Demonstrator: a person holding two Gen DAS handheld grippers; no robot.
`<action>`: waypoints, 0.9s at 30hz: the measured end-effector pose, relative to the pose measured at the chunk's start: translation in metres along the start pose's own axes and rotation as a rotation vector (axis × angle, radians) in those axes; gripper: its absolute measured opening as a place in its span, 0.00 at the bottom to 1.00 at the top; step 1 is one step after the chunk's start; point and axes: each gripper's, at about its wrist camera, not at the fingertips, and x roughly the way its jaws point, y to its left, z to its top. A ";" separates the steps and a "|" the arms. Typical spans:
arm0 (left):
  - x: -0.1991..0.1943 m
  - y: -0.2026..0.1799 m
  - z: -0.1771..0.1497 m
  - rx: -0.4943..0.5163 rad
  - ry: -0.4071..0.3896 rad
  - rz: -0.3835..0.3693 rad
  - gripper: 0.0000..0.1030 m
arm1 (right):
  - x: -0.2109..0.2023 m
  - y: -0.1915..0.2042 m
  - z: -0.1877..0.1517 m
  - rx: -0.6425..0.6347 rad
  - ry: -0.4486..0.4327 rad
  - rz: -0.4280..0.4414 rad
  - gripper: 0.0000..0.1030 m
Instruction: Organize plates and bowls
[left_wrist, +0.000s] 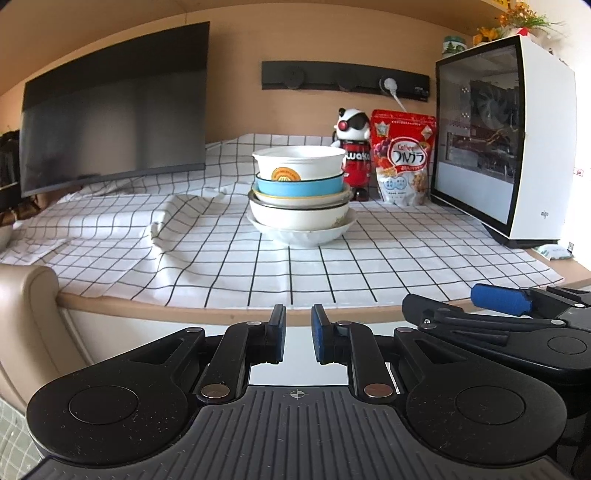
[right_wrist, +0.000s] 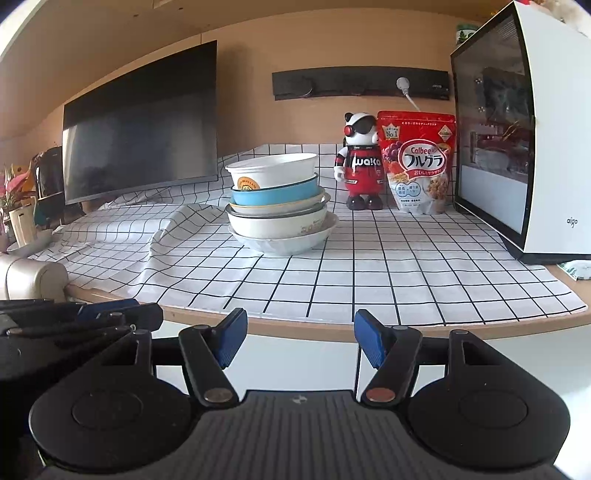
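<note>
The stack of bowls stood mid-tablecloth, bare cloth before it. Off the table edge, the left gripper was closed (empty), the right gripper open, holding nothing.

Behind the stack of bowls, the figurine is half hidden; the lower bowls' insides stay unseen beneath the top bowl.
</note>
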 end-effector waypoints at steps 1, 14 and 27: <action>0.000 0.000 0.000 0.002 -0.001 -0.001 0.17 | 0.001 0.000 0.000 0.002 0.000 0.000 0.63; 0.002 0.005 0.000 -0.016 0.008 0.003 0.17 | 0.006 0.003 -0.001 -0.003 0.008 0.003 0.63; 0.004 0.002 0.000 -0.017 0.013 0.004 0.17 | 0.004 -0.001 -0.001 0.004 0.012 -0.002 0.63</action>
